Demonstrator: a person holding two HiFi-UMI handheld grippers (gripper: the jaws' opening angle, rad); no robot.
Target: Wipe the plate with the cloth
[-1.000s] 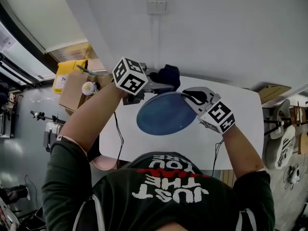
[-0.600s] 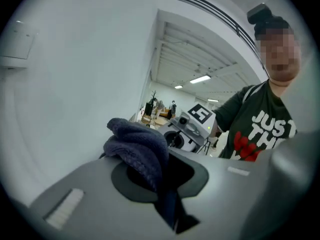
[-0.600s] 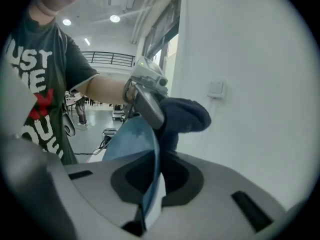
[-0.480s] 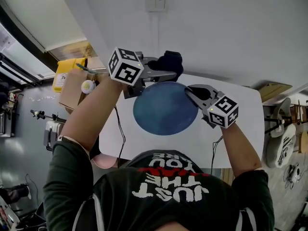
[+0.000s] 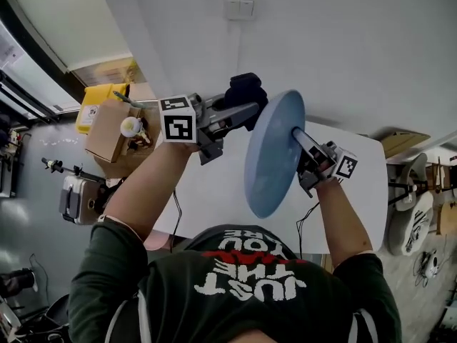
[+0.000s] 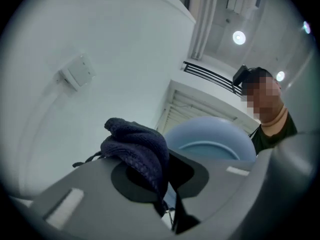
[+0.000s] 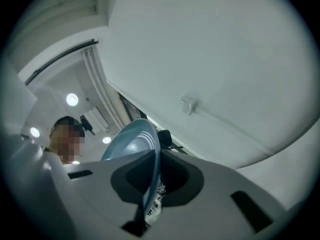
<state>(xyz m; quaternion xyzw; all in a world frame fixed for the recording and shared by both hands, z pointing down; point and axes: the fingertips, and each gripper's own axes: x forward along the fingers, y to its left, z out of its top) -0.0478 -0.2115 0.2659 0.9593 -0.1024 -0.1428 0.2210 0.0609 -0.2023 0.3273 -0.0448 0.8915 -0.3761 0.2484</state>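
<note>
Your right gripper [image 5: 300,138] pinches the plate [image 5: 270,159] by its rim above the table [image 5: 207,191], your left gripper [image 5: 246,108] pinches the cloth [image 5: 246,90] beside it, and a hard rub could knock the plate loose.

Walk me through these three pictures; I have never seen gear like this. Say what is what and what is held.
No robot here: a person wears a head camera and holds a two-jaw gripper in each hand. The head view looks down; the other two views come from cameras riding on the grippers, looking along their jaws. The left gripper is shut on a dark blue cloth. The right gripper clamps the rim of a blue plate, held on edge above the white table; nothing else shows lying on it. The marker cubes are parts of the grippers. The mosaic patches hide a face.
</note>
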